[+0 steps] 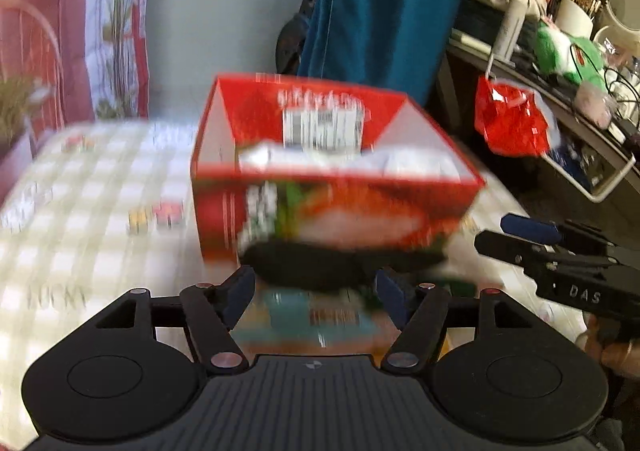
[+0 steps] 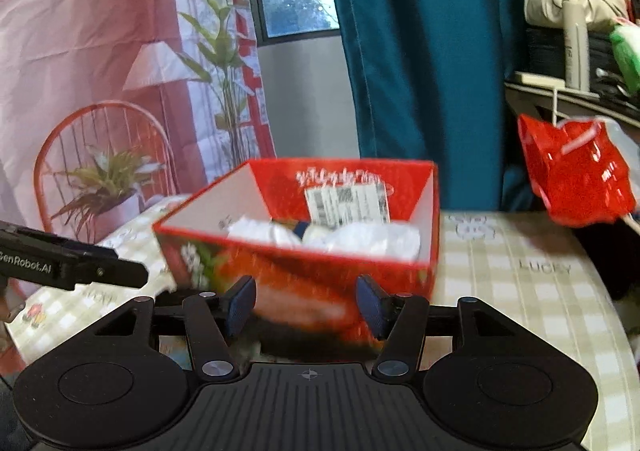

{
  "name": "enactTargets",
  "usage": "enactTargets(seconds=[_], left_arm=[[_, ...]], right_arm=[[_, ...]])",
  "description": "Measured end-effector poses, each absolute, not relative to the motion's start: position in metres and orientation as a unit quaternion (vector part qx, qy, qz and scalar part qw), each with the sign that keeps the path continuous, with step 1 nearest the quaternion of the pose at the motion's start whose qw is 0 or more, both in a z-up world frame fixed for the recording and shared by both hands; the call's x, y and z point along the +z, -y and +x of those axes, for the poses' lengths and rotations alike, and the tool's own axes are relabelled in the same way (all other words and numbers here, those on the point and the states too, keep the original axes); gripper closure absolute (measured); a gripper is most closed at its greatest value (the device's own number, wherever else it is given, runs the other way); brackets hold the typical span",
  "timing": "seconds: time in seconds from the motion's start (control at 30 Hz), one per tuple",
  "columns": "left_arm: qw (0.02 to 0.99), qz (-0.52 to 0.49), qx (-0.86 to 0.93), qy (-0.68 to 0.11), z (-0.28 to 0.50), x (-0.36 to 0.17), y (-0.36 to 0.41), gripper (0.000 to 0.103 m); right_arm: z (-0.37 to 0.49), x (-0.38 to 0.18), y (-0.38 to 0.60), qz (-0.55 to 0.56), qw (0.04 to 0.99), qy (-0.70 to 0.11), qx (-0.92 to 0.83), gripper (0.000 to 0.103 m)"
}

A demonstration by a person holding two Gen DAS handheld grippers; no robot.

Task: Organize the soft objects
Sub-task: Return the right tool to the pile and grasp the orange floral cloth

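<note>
A red cardboard box [image 1: 332, 187] [image 2: 312, 251] stands open on the checked tablecloth, with white soft items [image 2: 340, 237] inside. A black soft object [image 1: 320, 261] lies at the foot of the box, just ahead of my left gripper [image 1: 314, 287], whose jaws stand wide apart on either side of it; blur hides whether they touch it. My right gripper [image 2: 306, 301] is open and empty, close to the box's front wall. It also shows in the left wrist view [image 1: 532, 235].
A red plastic bag [image 2: 576, 175] hangs from a cluttered desk [image 1: 560, 91] at the right. A teal curtain [image 2: 420, 51] hangs behind the box. A printed backdrop with plants and a chair [image 2: 100, 91] stands at the left. The table edge [image 2: 600, 291] curves at right.
</note>
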State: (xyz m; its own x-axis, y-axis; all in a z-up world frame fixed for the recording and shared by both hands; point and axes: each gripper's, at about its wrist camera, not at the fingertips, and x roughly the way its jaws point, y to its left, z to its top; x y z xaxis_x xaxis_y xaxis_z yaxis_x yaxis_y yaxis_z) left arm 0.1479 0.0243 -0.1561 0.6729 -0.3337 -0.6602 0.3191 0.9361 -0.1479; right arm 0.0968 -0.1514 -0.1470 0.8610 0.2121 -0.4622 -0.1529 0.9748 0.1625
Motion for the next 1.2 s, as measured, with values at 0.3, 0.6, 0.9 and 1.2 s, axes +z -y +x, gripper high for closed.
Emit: enactTargets(seconds=[0.3,0.6,0.9,1.2], left_arm=[[0.893,-0.017,-0.154,-0.424,0.133,-0.209,-0.033,0.033],[0.876,-0.039,-0.134,-0.462,0.137,-0.242,-0.044,0.033],[0.861,-0.036,-0.157,-0.482,0.137,-0.257,-0.04,0.036],[0.869,-0.026,-0.159,-0.468,0.136,-0.26,-0.037,0.047]], right_arm=[[0.063,-0.179,0.144,0.064,0.949,-0.296,0.088,0.051],[0.064,-0.217,0.127,0.049,0.921,-0.372,0.101,0.051],[0.071,-0.238,0.119,0.031,0.895,-0.43,0.115,0.051],[0.07,-0.246,0.11,0.005,0.886,-0.447,0.123,0.043]])
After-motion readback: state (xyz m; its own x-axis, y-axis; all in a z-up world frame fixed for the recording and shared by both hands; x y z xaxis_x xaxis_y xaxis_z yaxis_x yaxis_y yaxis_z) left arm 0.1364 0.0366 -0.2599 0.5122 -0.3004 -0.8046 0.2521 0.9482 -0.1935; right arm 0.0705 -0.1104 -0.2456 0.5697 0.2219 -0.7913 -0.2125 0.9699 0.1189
